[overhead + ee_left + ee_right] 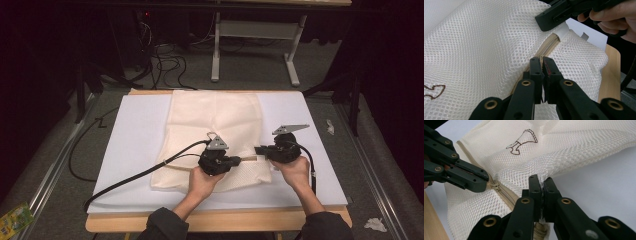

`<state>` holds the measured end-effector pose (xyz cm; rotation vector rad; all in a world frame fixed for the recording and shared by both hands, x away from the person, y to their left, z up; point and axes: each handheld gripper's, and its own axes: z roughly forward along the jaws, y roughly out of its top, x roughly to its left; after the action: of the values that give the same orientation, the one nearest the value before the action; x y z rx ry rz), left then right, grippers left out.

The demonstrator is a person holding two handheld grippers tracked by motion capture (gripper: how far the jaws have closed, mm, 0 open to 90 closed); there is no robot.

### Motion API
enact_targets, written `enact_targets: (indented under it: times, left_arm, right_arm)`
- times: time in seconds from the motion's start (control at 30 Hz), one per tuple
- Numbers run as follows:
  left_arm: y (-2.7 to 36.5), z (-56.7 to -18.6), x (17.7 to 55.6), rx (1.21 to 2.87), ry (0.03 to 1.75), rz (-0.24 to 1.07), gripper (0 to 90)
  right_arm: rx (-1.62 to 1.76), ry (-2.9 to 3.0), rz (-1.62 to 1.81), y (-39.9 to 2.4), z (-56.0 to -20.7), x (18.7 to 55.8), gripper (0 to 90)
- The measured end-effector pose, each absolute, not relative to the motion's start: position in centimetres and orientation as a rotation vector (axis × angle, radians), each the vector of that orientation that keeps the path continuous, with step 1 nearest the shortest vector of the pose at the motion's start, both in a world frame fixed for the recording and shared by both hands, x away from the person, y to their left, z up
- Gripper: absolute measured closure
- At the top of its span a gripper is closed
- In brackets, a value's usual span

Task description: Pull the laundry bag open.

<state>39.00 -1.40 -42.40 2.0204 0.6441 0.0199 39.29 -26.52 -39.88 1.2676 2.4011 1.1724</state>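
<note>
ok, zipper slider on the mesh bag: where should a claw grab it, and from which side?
Grab the zipper slider by its small pull tab, coming in along the zipper line from the open-bag end. It lies flat on the mesh bag, so only the tab sticks up enough to pinch. Left claw sits right at it.

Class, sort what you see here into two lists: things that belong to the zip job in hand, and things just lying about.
In the job: mesh bag, zip, left claw, right claw.

Lying about: crumpled paper on floor, green packet, loose cables, metal stand.

On the table: 1 mesh bag [215, 127] (with 1 zipper [499, 188]), 1 white mat [135, 145], 2 tools.
</note>
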Motion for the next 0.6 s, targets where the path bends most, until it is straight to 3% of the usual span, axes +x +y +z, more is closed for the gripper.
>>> enact_targets:
  times: [0.6]
  left_arm:
    - [-0.45,-42.4,38.81,2.022,0.658,0.043,87.2]
  right_arm:
    - [1.284,2.385,1.164,-27.01,-39.92,39.13,89.0]
